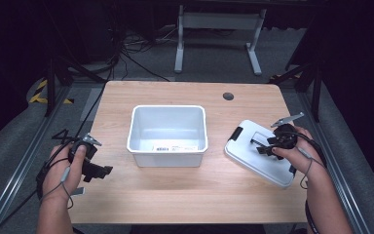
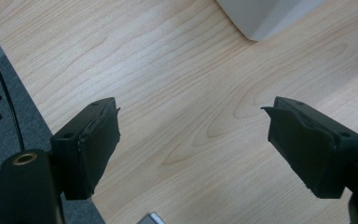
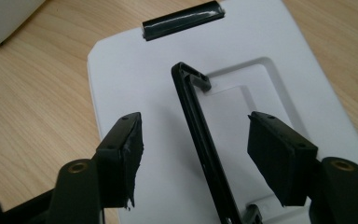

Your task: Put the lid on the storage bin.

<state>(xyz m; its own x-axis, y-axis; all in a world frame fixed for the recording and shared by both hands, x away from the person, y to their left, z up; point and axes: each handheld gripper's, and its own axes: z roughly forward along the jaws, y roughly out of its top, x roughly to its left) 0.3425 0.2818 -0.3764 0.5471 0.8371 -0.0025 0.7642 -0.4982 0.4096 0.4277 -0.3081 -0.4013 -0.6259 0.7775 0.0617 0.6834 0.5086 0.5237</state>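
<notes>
My left gripper (image 2: pixel 193 140): black, two blocky jaws w/ flat rubbery pads, edges frayed; small screw holes on jaw tops; brass-ringed hole in black arm at jaw base. My right gripper (image 3: pixel 196 158): same build, brass-ringed holes both sides, pad edge ragged. Grey three-cornered plate (image 1: pixel 287 119) on top of right one. Thin cords loop round both wrists. Black cable trails off left. Forearms bare, no sleeves.

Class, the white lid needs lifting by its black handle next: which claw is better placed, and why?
The right claw: it is open, straddling the raised black handle of the lid. The left claw is open over bare table.
</notes>
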